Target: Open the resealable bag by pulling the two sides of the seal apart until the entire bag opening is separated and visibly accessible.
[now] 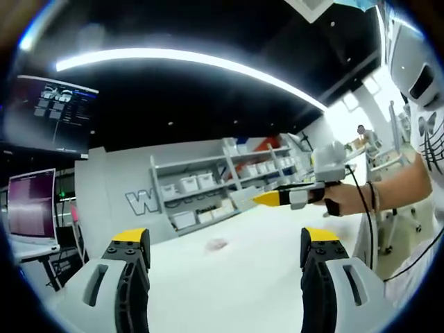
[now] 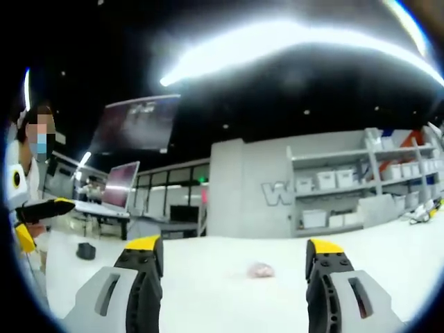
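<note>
Both grippers are held up off the white table (image 1: 243, 277), neither touching anything. The left gripper (image 1: 225, 253) has its jaws spread wide with nothing between them; the right gripper (image 2: 234, 258) is the same — wide and empty.

The resealable bag (image 1: 217, 244) is a small pinkish blob lying flat on the table, well apart from both claws. In the left gripper view it sits ahead, roughly centred between the jaws, a touch toward the left one. In the right gripper view the bag (image 2: 261, 270) is also ahead and between the jaws, slightly toward the right one. So it lies forward of both grippers, about midway between them. It is too small and blurred to tell its long axis or which edge carries the seal.

The right gripper also shows in the left gripper view, coming in from the right, held in the person's hand (image 1: 347, 198) and pointing across the table.

Which claw is nearer — cannot tell; the bag reads about equally far in each view. My guess: the task is not started, and both claws need to come forward and down to the bag before any pinch on the seal.

Shelving with white bins (image 2: 333, 191) stands along the back wall.
</note>
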`<state>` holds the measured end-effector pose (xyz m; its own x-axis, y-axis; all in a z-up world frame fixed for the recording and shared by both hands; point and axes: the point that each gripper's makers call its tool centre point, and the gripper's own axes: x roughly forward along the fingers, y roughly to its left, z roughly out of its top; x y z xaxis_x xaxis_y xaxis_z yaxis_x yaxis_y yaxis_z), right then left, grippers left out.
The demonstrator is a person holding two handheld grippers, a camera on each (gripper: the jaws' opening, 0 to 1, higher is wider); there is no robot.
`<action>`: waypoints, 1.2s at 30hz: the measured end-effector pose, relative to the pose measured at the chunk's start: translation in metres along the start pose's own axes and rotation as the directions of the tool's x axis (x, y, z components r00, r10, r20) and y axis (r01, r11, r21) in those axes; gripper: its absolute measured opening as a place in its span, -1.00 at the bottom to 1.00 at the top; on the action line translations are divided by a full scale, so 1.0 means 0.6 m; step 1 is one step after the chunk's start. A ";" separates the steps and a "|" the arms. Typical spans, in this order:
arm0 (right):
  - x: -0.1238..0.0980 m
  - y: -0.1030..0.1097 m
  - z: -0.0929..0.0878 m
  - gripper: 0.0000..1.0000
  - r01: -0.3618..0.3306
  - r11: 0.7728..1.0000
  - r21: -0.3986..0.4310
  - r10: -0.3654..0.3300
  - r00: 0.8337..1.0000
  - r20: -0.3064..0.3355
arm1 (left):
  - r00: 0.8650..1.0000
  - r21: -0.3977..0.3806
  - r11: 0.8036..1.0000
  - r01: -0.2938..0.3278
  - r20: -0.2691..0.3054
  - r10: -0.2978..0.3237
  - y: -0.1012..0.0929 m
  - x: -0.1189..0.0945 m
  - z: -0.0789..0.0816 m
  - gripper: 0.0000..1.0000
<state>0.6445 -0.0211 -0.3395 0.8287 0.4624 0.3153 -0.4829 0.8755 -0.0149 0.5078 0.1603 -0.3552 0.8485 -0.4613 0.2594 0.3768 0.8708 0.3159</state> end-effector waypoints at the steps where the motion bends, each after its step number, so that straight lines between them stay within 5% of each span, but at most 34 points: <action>1: -0.003 0.001 0.002 0.70 -0.001 1.000 0.000 0.001 1.000 0.003 | 1.000 0.000 1.000 0.000 0.000 0.000 0.000 0.000 0.000 0.78; 20: -0.051 0.009 0.018 0.61 0.004 1.000 0.010 -0.005 0.999 0.040 | 1.000 -0.018 1.000 -0.026 -0.003 0.026 0.007 -0.009 -0.009 0.77; 36: -0.076 0.015 0.016 0.56 0.001 1.000 0.023 -0.003 0.998 0.063 | 0.996 -0.072 0.993 -0.093 -0.015 0.092 0.038 -0.008 -0.045 0.75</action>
<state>0.5994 -0.0356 -0.3448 0.8105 0.4503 0.3745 -0.4884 0.8726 0.0078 0.5222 0.1871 -0.3738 0.8850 -0.3769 0.2735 0.3226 0.9197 0.2237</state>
